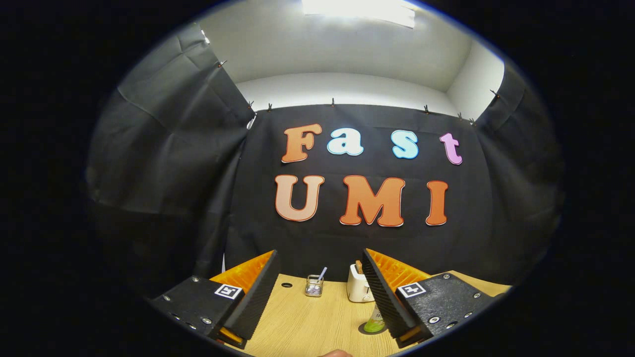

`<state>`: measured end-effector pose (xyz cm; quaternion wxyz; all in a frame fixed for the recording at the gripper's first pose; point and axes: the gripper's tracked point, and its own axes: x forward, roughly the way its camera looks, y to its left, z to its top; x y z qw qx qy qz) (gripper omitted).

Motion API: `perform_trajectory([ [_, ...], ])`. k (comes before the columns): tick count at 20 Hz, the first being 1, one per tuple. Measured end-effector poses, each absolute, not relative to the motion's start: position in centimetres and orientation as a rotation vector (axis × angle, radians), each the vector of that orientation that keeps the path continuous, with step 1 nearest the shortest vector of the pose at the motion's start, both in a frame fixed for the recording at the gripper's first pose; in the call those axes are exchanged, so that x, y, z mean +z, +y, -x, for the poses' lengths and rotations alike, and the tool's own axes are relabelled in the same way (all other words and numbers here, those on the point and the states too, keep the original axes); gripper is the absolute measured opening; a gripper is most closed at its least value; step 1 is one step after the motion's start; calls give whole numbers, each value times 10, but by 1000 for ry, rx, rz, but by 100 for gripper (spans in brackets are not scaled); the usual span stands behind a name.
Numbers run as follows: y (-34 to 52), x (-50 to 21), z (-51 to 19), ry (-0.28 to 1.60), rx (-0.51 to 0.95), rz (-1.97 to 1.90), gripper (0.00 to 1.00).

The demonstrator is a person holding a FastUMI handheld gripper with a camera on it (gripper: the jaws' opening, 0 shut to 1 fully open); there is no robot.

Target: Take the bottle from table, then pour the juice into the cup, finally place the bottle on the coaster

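Observation:
My gripper (319, 255) is open, and its two fingers stand wide apart above a light wooden table (307, 322). A bottle with green juice (374, 325) stands on the table close against the inner side of the right finger, which hides most of it. A dark round patch (367, 331) lies under the bottle; I cannot tell whether it is the coaster. Beyond the fingers, near the table's far edge, stands a small clear glass cup (314, 286) with a thin stick leaning in it. Nothing is between the fingers.
A white toaster-like appliance (357, 290) stands to the right of the cup, just ahead of the right finger. A small dark hole (286, 285) sits in the tabletop left of the cup. Black cloth walls close the booth behind and at both sides.

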<state>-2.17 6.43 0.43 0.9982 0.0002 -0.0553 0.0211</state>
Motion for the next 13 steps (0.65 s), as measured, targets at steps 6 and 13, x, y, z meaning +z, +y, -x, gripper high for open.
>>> perform_trajectory([
  [6, 61, 2, 20, -110, 38, 4, 98],
  [13, 55, 4, 19, -112, 31, -4, 99],
])
